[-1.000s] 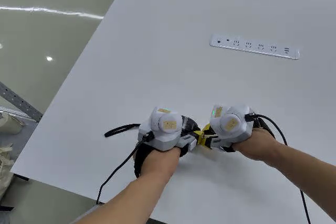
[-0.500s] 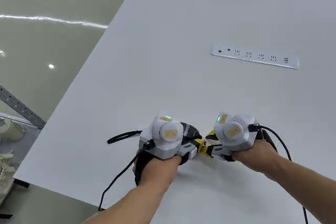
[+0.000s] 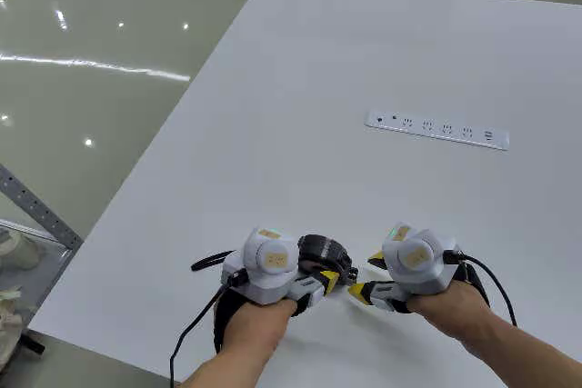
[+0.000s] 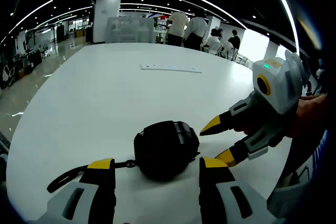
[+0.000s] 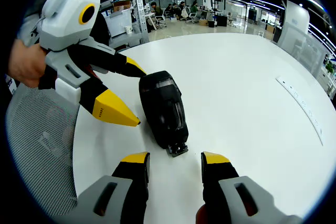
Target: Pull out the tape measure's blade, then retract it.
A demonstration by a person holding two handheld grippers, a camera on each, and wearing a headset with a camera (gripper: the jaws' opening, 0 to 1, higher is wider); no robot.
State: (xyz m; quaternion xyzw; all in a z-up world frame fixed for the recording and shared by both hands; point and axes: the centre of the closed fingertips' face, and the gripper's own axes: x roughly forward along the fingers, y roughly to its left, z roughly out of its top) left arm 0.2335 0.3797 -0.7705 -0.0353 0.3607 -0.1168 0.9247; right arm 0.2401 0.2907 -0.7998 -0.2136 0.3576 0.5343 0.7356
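A black tape measure [image 3: 324, 252] lies on the white table [image 3: 300, 115] near its front edge, with no blade showing out of the case. My left gripper [image 3: 325, 277] stands open, and the tape measure [image 4: 165, 148] lies between its yellow fingertips [image 4: 101, 164] without being squeezed. A black strap [image 4: 65, 178] trails from the case. My right gripper [image 3: 366, 276] is open too, a short way to the right. In the right gripper view the tape measure [image 5: 165, 107] points its blade hook toward my right gripper [image 5: 175, 157], just ahead of the tips.
A white power strip [image 3: 436, 129] lies further back on the table. The table's left edge [image 3: 136, 188] drops to a glossy floor. Cables run from both grippers toward me. People stand far off beyond the table [image 4: 194, 27].
The head camera has tilted up. Both grippers sit closer to the front edge, and the right one has drawn back from the left, leaving a gap where the black case now shows.
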